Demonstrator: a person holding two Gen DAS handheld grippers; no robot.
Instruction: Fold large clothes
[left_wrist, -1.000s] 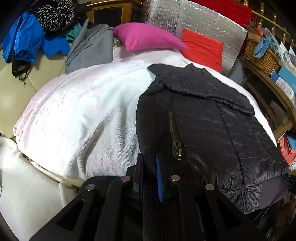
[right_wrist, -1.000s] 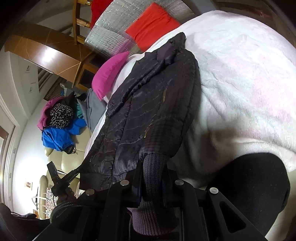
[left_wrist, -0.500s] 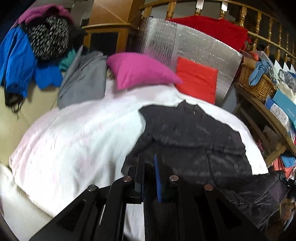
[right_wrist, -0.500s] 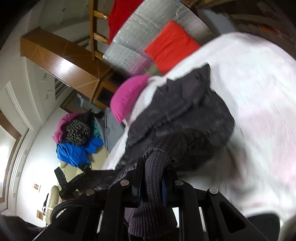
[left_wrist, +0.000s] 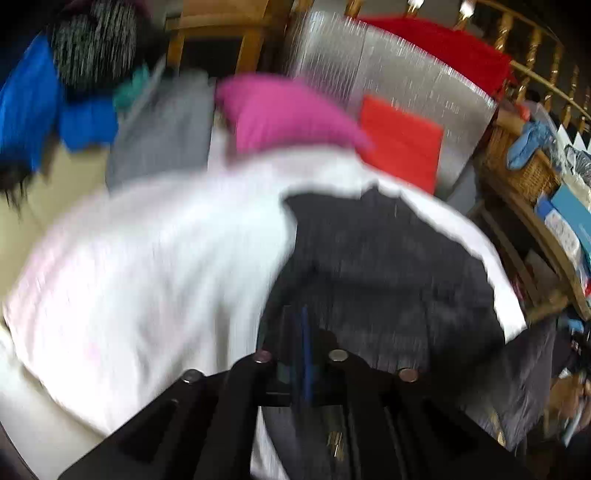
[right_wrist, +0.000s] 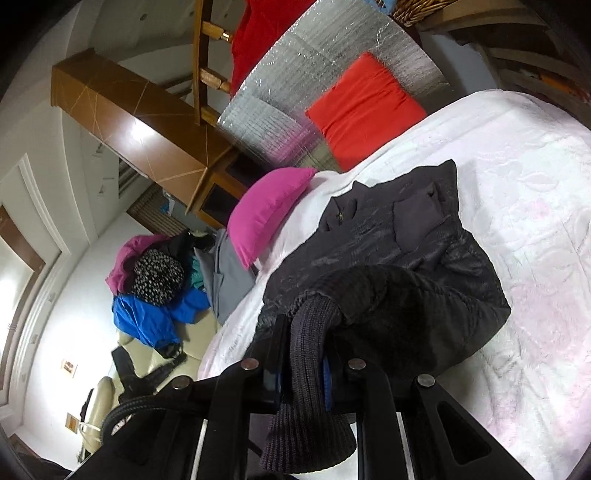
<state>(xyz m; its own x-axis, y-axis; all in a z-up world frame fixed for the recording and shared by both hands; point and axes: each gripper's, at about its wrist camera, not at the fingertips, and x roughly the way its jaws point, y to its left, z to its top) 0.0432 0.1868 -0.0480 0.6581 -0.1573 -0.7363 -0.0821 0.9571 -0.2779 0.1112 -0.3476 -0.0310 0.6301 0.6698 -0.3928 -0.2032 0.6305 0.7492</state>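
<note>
The right tool (right_wrist: 301, 350) clamps the black jacket's (right_wrist: 399, 258) knit cuff (right_wrist: 310, 369); the left tool (left_wrist: 301, 347) pinches its hem at six o'clock on the bed (left_wrist: 147, 258).

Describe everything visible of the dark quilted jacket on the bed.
The dark quilted jacket is charcoal-black, with a slightly shiny, stitched shell and ribbed knit trim. It lies crumpled on the white textured bedspread, collar end toward the magenta pillow, its lower part lifted and doubled over the body. The right gripper is shut on the ribbed knit band, which hangs down between its fingers. The left gripper looks closed on the near hem, though that view is blurred.
</note>
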